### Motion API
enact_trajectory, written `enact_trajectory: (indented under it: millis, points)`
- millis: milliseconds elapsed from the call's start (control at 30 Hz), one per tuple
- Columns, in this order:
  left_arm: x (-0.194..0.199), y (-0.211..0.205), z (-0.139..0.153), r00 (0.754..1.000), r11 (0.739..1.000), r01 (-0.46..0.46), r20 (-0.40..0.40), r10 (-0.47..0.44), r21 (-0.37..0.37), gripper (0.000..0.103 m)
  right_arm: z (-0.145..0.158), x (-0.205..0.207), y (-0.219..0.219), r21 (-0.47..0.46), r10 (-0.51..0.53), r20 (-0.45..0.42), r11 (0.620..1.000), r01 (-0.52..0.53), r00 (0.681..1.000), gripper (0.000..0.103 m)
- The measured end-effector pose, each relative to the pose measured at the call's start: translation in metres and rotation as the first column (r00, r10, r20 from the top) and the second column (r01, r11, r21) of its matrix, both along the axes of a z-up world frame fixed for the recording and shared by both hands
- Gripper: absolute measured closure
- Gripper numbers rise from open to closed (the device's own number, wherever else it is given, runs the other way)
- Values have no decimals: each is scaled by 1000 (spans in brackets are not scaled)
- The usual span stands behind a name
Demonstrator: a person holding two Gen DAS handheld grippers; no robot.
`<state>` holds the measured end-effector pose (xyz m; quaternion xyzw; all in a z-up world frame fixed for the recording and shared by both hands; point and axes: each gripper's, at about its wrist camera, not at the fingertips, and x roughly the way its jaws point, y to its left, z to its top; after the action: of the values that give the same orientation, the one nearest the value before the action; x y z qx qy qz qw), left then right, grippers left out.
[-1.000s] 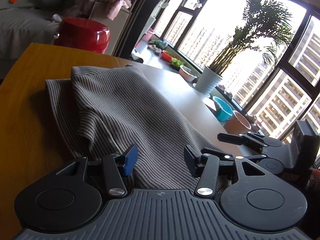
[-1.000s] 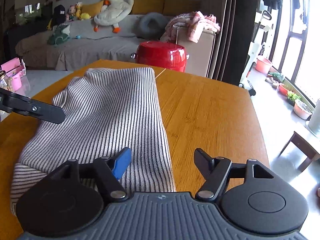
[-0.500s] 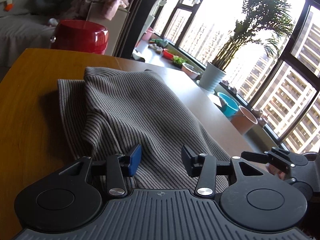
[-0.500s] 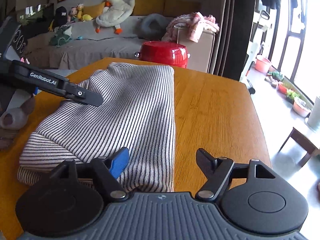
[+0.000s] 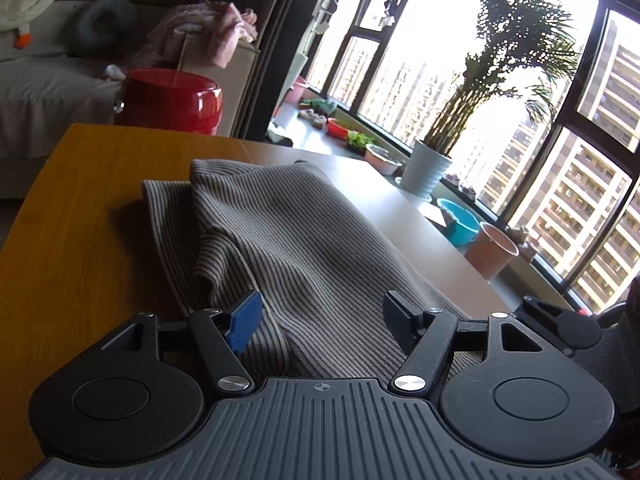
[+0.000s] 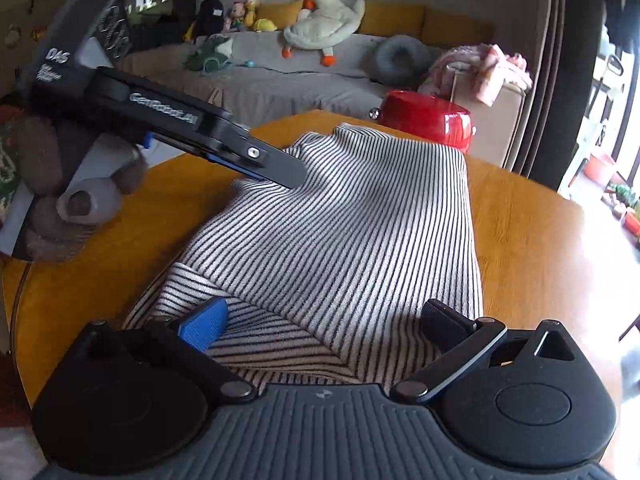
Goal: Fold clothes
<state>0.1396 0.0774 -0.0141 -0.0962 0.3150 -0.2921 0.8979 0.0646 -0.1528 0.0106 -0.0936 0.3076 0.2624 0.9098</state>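
A striped garment (image 6: 344, 232) lies folded over on the wooden counter (image 6: 520, 232), its near end bunched in loose layers just in front of both cameras. Taking the garment as the landmark: the right tongs (image 6: 324, 322) hang over its near edge with their jaws spreading wide, the cloth lying beneath and between them but not pressed by either pad, so they are released. The left tongs (image 5: 320, 314) sit over the garment's other near corner, jaws also widening, the fabric rising in a fold between the blue pad and the black one without being pinched; they too are let go. In the right wrist view the left tongs appear from the side, their fingers (image 6: 276, 168) reaching onto the garment's left edge, with a gloved hand (image 6: 76, 196) gripping the handle off the counter's rim. Beyond the garment's far end a red pot (image 6: 428, 120) stands just past the counter's edge. Further behind the garment is a grey sofa (image 6: 280, 80) with a plush goose (image 6: 324, 20) on it. To the garment's right, in the left wrist view, a potted palm (image 5: 428, 168) stands by the window
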Motion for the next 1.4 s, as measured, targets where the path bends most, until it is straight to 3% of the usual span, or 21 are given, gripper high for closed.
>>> enact_trajectory:
  millis: [233, 467, 567, 633, 700, 800, 900, 967, 1033, 1200, 1333, 1400]
  points:
    - [-10, -3, -1, 994, 991, 102, -28, -105, -83, 31, -3, 11, -11, 72, -2, -85, 997, 8, 996, 0]
    - [-10, -25, -15, 991, 991, 134, -26, -134, -3, 30, 0, 8, -11, 47, 8, -91, 999, -4, 996, 0]
    - [-6, -23, -15, 991, 992, 125, -43, -126, -19, 30, 15, -7, -8, -17, 68, 0, 998, -68, 998, 0]
    - [-4, -21, -16, 991, 992, 121, -56, -122, -35, 30, 26, -21, -5, -74, 170, 57, 983, -166, 984, 0]
    - [-2, -21, -16, 991, 992, 120, -63, -122, -43, 27, 29, -34, 1, -136, 270, 57, 956, -261, 961, 0]
    - [-2, -23, -16, 990, 992, 120, -65, -123, -44, 24, 17, -47, 15, -258, 350, 53, 909, -326, 935, 0]
    - [-2, -24, -16, 990, 992, 121, -65, -123, -37, 24, 2, -54, 29, -362, 390, 119, 874, -326, 913, 0]
    - [-2, -23, -16, 990, 992, 120, -67, -123, -38, 24, 3, -46, 34, -326, 359, 92, 892, -312, 929, 2]
    - [-2, -23, -16, 990, 992, 119, -67, -122, -39, 24, 3, -37, 38, -285, 324, 61, 912, -294, 944, 10]
    - [-10, -11, -5, 996, 995, 85, -30, -87, -47, 21, 8, -8, 25, -88, 210, -60, 973, -215, 976, 11]
    - [-27, 6, 16, 995, 998, 63, 77, -64, 8, 9, 17, 21, 2, 130, 153, -206, 983, -128, 967, 11]
    - [-38, 12, 25, 989, 996, 84, 119, -88, 38, 8, 17, 31, -9, 209, 147, -256, 973, -93, 955, 11]
